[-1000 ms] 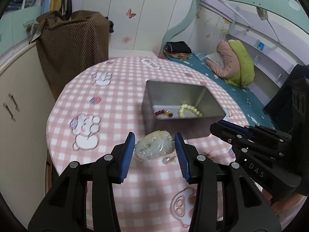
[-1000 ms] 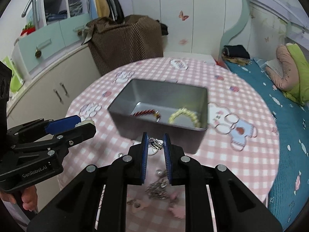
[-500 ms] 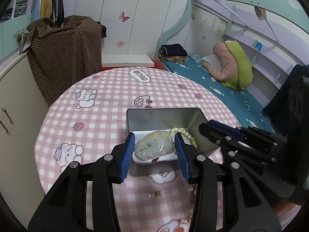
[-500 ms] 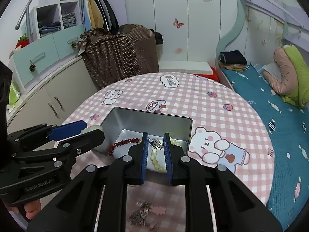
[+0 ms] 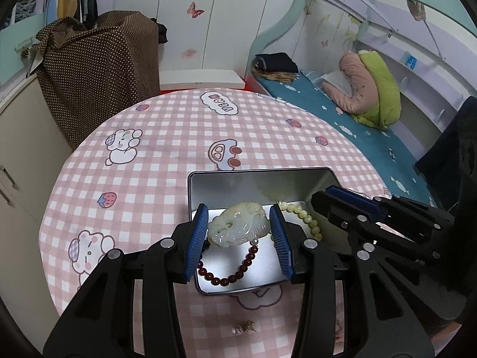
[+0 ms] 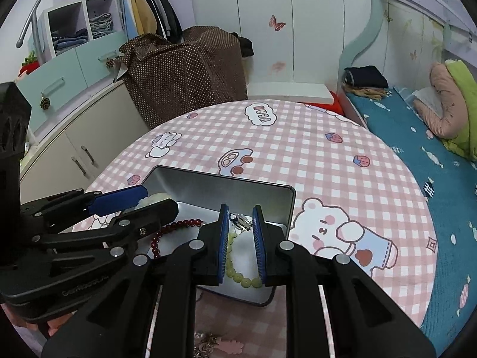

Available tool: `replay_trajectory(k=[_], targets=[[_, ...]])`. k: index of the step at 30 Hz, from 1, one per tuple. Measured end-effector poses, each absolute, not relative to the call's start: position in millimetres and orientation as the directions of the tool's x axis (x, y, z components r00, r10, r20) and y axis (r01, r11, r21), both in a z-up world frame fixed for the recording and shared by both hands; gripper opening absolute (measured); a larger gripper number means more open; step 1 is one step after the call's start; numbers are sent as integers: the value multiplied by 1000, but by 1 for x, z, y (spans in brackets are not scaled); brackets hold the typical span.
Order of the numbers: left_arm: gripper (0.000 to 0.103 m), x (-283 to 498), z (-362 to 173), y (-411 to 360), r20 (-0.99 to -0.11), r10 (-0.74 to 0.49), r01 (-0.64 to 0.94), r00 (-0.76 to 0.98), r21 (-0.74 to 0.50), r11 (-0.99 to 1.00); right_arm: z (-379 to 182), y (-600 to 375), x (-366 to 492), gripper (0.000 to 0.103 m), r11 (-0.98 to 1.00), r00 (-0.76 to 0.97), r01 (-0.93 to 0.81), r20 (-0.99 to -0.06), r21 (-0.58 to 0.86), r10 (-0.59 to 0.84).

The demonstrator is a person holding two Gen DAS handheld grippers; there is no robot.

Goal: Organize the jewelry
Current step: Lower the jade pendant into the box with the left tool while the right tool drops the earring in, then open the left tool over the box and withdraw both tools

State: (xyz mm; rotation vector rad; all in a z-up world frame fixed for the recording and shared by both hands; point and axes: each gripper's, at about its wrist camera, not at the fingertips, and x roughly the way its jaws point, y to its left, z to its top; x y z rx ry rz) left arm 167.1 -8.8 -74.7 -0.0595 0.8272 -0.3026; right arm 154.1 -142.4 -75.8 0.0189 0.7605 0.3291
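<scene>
My left gripper is shut on a pale carved jade pendant and holds it over the open metal tin. My right gripper is shut on a small silver trinket and holds it over the same tin. In the tin lie a dark red bead bracelet and a pale yellow bead bracelet. The left gripper also shows at the left of the right wrist view, and the right gripper shows at the right of the left wrist view.
The tin sits on a round table with a pink checked cloth. Loose small jewelry lies on the cloth in front of the tin, and a pink piece too. A bed is to the right, cabinets to the left.
Both grippers have risen and moved forward over the tin with their pieces still held. The tin's inside now shows from above.
</scene>
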Motion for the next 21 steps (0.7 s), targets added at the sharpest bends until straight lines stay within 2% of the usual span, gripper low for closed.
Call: replay_trajectory(k=[5, 8, 15, 17, 21], targets=[[43, 168, -76, -11, -717, -278, 242, 639, -156, 958, -74, -151, 157, 17, 943, 667, -287, -671, 171, 324], [43, 168, -76, -12, -720, -270, 237, 640, -149, 960, -72, -158, 157, 26, 940, 659, -269, -671, 211, 339], [43, 170, -77, -17, -725, -258, 237, 638, -135, 962, -63, -179, 151, 34, 954, 700, -206, -649, 217, 298], [43, 171, -78, -20, -729, -254, 240, 636, -126, 963, -63, -184, 151, 43, 960, 707, -185, -650, 212, 280], [44, 173, -82, -25, -746, -249, 241, 618, -121, 963, -65, -193, 150, 46, 963, 710, -163, -651, 216, 266]])
